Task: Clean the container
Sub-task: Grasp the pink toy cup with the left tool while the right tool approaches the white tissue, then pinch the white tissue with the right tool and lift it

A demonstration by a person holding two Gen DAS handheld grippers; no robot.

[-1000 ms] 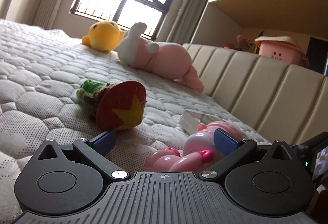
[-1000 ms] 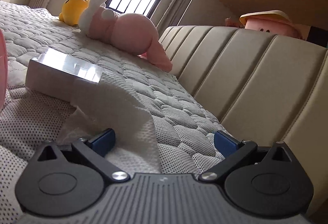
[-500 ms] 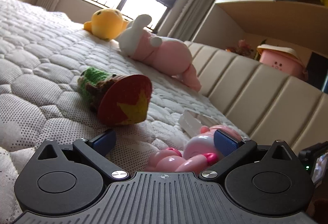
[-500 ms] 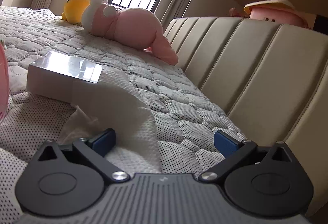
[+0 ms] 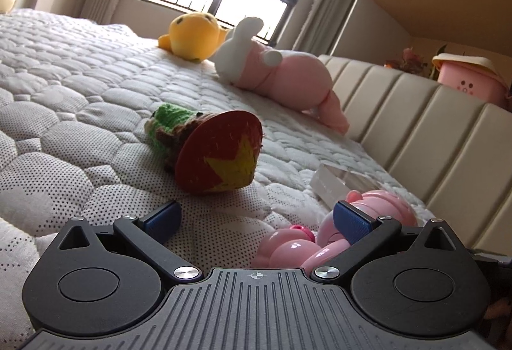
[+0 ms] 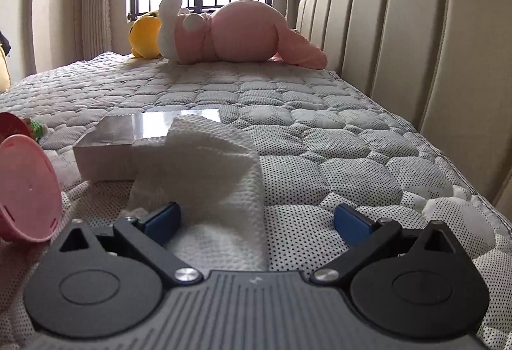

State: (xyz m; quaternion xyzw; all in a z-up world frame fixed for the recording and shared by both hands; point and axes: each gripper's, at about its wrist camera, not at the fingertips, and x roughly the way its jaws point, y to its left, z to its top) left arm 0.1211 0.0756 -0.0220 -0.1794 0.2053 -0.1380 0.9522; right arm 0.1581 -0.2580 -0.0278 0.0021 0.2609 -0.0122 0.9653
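Note:
A glossy pink plastic container (image 5: 320, 241) shaped like a piglet lies on the mattress, just ahead of my left gripper (image 5: 256, 218). That gripper is open and its right fingertip (image 5: 350, 220) overlaps the container. In the right wrist view the container's round pink base (image 6: 25, 186) shows at the left edge. A white paper towel (image 6: 204, 164) is draped off a clear box (image 6: 144, 135) and runs down between the fingers of my open right gripper (image 6: 257, 222), closer to the left fingertip (image 6: 163, 220). Nothing is clamped.
A knitted toy (image 5: 220, 154) with a red, yellow-starred base lies ahead of the left gripper. A pink bunny plush (image 6: 230, 33) and a yellow plush (image 6: 144, 36) lie by the window. The padded headboard (image 6: 416, 45) walls the right side. A pink bin (image 5: 467, 82) stands behind it.
The right gripper has swung left, now facing the window with the towel and box centred and the pink base in view. The left view shifted slightly. Both grippers stayed open.

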